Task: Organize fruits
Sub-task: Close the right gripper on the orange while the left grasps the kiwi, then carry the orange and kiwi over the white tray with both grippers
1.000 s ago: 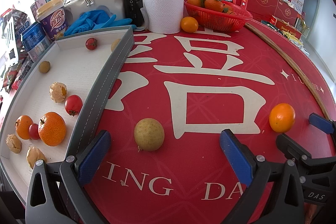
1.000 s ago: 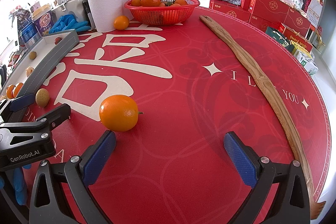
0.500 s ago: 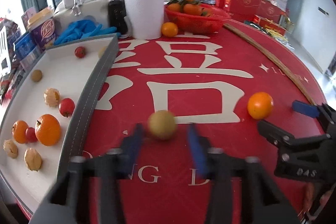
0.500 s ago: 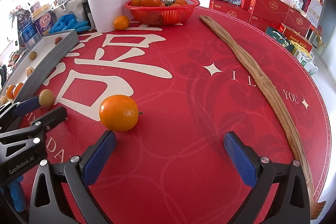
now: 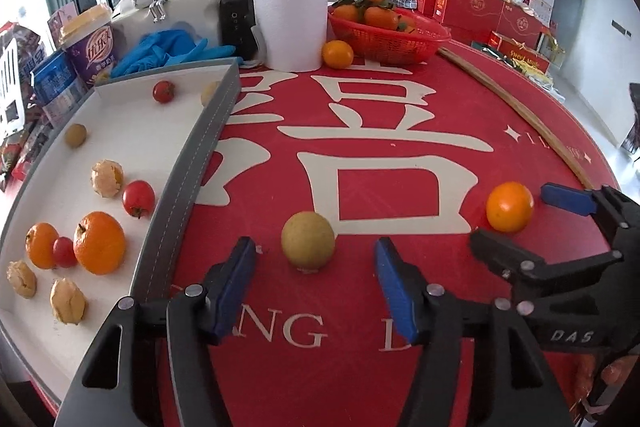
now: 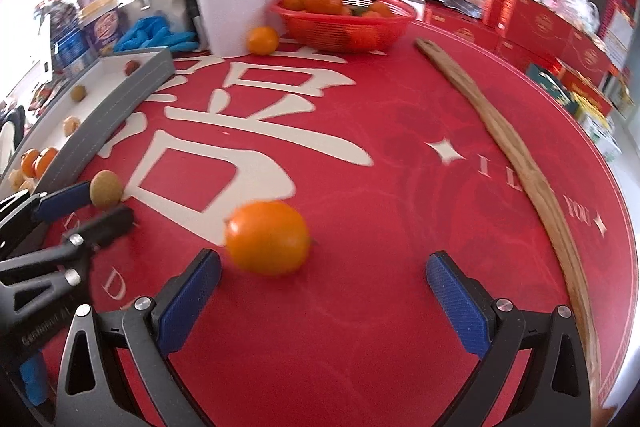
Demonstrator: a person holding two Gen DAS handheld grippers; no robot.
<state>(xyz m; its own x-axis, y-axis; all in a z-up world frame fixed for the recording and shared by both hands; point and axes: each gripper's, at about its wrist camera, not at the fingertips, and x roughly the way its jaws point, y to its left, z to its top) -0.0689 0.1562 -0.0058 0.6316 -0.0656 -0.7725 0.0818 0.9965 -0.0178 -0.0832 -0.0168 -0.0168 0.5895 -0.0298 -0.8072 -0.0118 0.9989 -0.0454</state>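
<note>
Yellow-green fruit [image 5: 307,245] lies just beyond the spread, just-reopened left hand-held gripper [image 5: 316,281] (untouched).

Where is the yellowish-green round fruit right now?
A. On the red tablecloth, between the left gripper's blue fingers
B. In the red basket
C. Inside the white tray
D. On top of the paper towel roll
A: the yellowish-green fruit sits on the red tablecloth, just ahead of the left gripper, whose blue fingers stand apart on either side without touching it; the white tray lies off to its left.
</note>
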